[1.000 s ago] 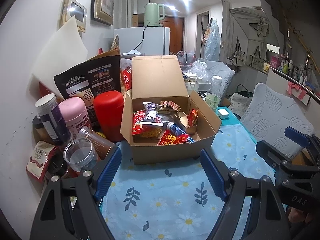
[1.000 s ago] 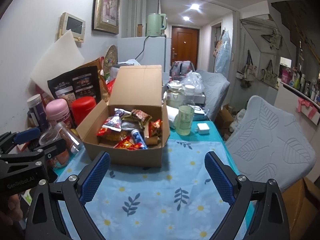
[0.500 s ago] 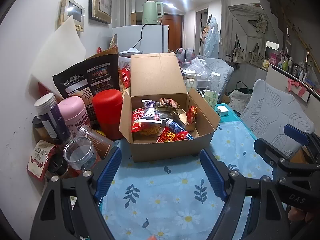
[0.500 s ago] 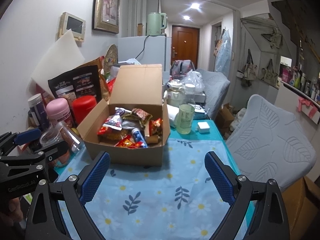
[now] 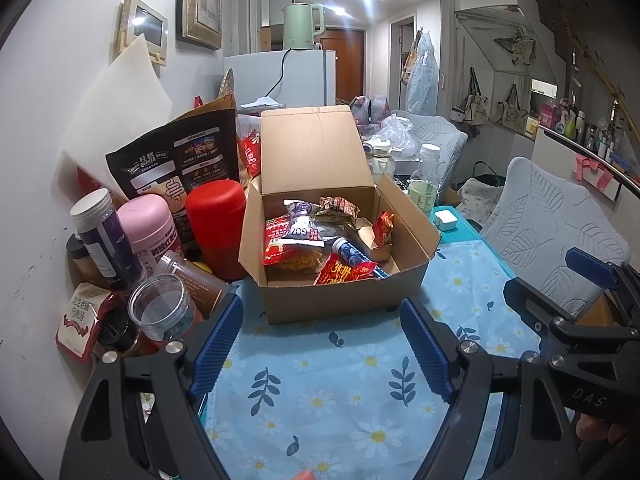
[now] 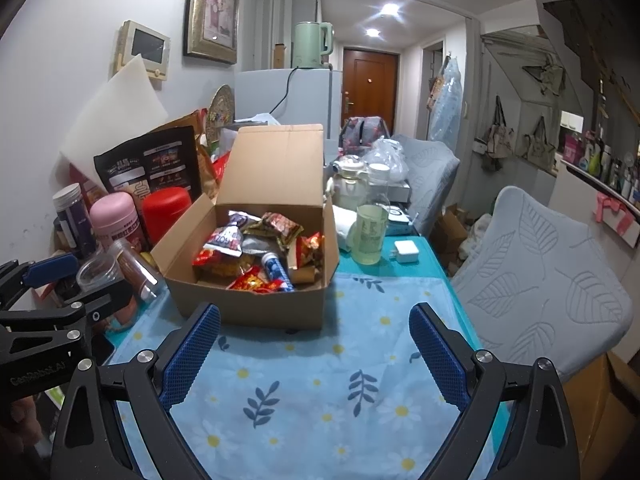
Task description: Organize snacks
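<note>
Open cardboard box (image 5: 344,296) sits on the floral blue tablecloth (image 5: 340,392), lid flap standing upright at the back. Inside: mixed snacks piled loose – a red noodle packet (image 5: 288,248), a grey-white pouch (image 5: 302,226), a brown wrapped snack (image 5: 338,206), a blue tube (image 5: 352,252) lying tilted, a red-gold packet (image 5: 344,272) at the front, a small red packet (image 5: 385,226) against the right wall. Left of the box, by the wall: red canister (image 5: 216,224), pink tin (image 5: 150,228), purple jar (image 5: 106,240), a clear jar (image 5: 164,308) on its side, black oat bag (image 5: 180,168) behind. Right of the box in the right wrist view: glass bottle (image 6: 372,232) and white charger (image 6: 406,252).

Left gripper (image 5: 322,344) hovers low over the cloth just in front of the box, angled down, jaws spread, nothing between them. Right gripper (image 6: 314,352) beside it, same downward tilt, jaws spread wide and empty, also short of the box. Neither touches the box.
</note>
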Demonstrator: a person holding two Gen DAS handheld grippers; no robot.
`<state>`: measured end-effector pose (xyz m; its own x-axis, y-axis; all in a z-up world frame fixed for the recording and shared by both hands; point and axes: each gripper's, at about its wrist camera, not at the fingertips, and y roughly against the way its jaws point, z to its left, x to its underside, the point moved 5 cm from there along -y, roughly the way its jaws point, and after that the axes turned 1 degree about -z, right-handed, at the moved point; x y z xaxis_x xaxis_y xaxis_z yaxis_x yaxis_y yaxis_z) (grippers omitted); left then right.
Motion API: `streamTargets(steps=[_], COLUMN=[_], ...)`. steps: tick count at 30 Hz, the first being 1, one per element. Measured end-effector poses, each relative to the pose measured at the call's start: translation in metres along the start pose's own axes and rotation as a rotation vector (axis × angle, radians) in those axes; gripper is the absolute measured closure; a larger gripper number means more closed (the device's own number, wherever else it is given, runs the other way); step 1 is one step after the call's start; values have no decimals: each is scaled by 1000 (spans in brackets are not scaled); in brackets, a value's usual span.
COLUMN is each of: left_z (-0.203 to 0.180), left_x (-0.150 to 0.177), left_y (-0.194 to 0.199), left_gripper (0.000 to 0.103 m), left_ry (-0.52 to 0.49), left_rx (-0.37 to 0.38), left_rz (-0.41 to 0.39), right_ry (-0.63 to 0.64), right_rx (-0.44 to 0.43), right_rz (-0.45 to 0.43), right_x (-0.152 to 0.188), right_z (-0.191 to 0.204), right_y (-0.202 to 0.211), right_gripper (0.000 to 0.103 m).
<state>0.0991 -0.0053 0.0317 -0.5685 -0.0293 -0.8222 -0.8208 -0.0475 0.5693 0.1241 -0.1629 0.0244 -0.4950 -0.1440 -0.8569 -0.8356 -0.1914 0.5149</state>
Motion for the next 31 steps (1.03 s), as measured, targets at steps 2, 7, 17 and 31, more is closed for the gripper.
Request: streamTargets(steps=[2,7,17,31], left_z=[0,2,4,7], left_x=[0,1,1,5], left_y=[1,1,2,-2], left_gripper=[22,22,22,22], left_ry=[0,0,-2,1], left_rx=[-1,-12,-16,-8], left_rz=[-2,4,6,15], right_ry=[0,5,17,19], right_rx=[2,3,-1,11], right_rz=[-1,4,11,23], right_x=[0,1,3,4], right_z=[0,-1,0,-2], right_y=[0,0,-2,-3], right_gripper=[6,6,6,6])
